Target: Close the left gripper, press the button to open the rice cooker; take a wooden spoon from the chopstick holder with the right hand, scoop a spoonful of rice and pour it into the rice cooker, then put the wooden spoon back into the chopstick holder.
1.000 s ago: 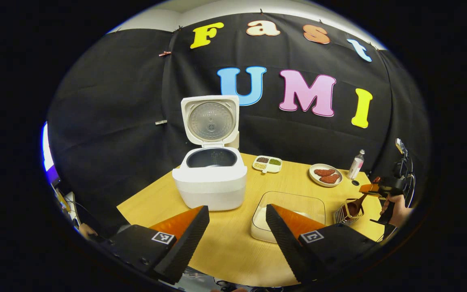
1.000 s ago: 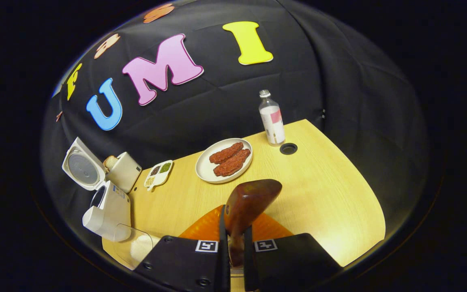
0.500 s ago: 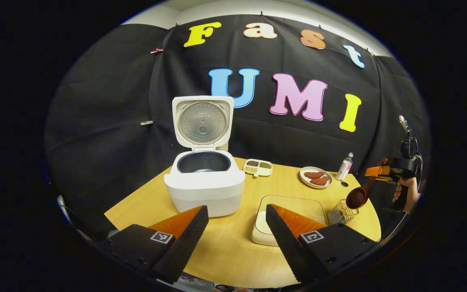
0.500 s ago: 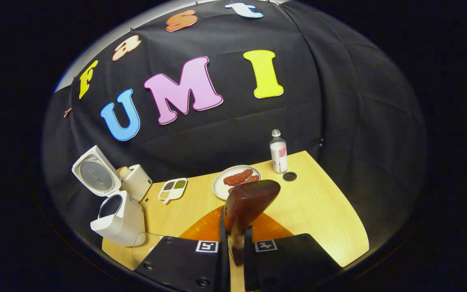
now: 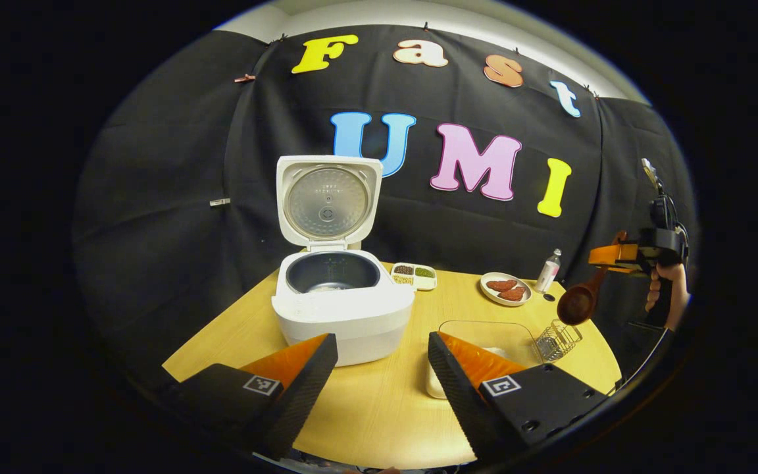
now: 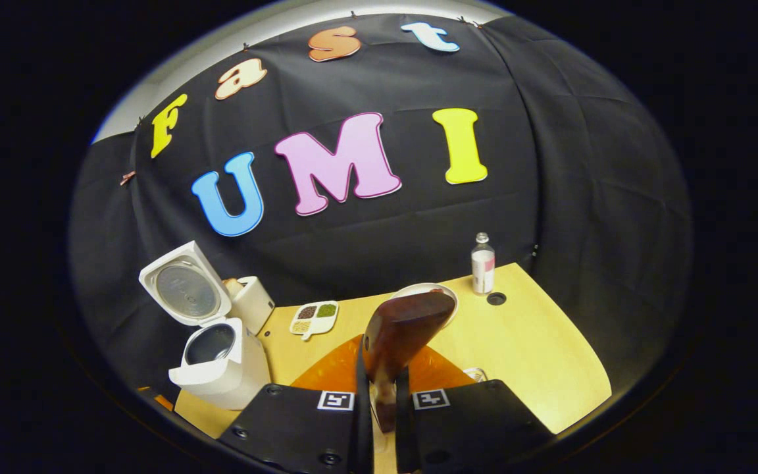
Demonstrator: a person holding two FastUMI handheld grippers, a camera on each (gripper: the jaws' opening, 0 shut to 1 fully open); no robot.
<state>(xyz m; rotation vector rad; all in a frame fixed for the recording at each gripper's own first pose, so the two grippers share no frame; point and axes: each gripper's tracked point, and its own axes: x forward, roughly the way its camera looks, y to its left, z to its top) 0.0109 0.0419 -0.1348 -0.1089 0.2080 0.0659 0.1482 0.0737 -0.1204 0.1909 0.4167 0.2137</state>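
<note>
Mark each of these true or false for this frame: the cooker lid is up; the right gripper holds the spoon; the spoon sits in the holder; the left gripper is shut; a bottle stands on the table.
1. The cooker lid is up. True.
2. The right gripper holds the spoon. True.
3. The spoon sits in the holder. False: it is held above the holder.
4. The left gripper is shut. False: its fingers stand apart.
5. A bottle stands on the table. True.

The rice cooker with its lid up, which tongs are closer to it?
Left. The left tongs hover open just in front of the rice cooker. The right tongs hold the wooden spoon high off to the far side, past the chopstick holder.
</note>
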